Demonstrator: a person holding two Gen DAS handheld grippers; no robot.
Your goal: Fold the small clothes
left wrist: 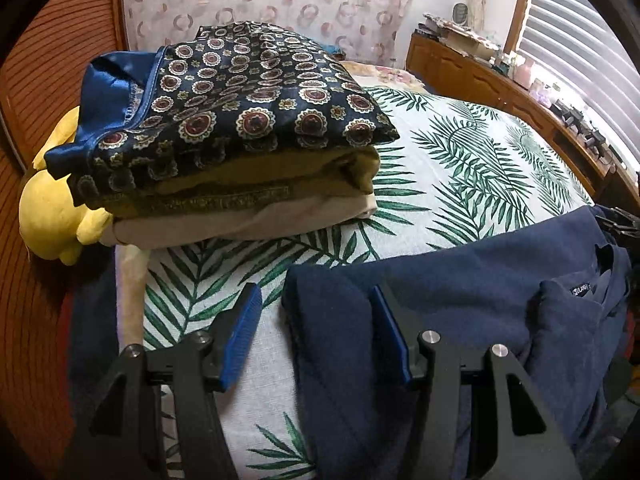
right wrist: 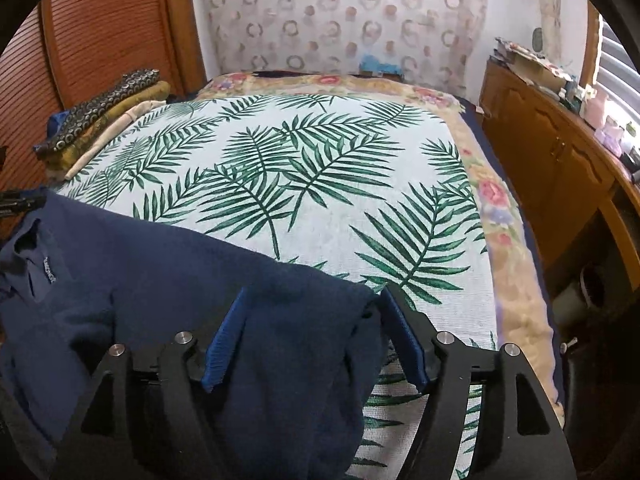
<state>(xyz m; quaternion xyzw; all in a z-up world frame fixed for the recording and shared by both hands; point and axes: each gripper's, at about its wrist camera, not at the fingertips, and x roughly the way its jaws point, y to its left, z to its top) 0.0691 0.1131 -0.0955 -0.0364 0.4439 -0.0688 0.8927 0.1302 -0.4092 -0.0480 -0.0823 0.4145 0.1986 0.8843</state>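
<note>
Navy polo shirt (left wrist: 460, 300) on the palm-leaf bedspread (left wrist: 460, 168), collar label (left wrist: 583, 287) too blurred to read, folded pile (left wrist: 240, 152) beyond it, left tongs (left wrist: 316, 332) open over its sleeve edge, right tongs (right wrist: 312, 332) open, nothing gripped.

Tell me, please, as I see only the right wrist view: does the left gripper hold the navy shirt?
Observer: No. The left gripper is open. The edge of the navy shirt lies between its jaws, and one pad is clear of the cloth.
Operator: Is anything beside the folded stack that my view hides?
Observer: Yes. A yellow soft toy lies against the folded stack, on the side towards the slatted wooden door.
</note>
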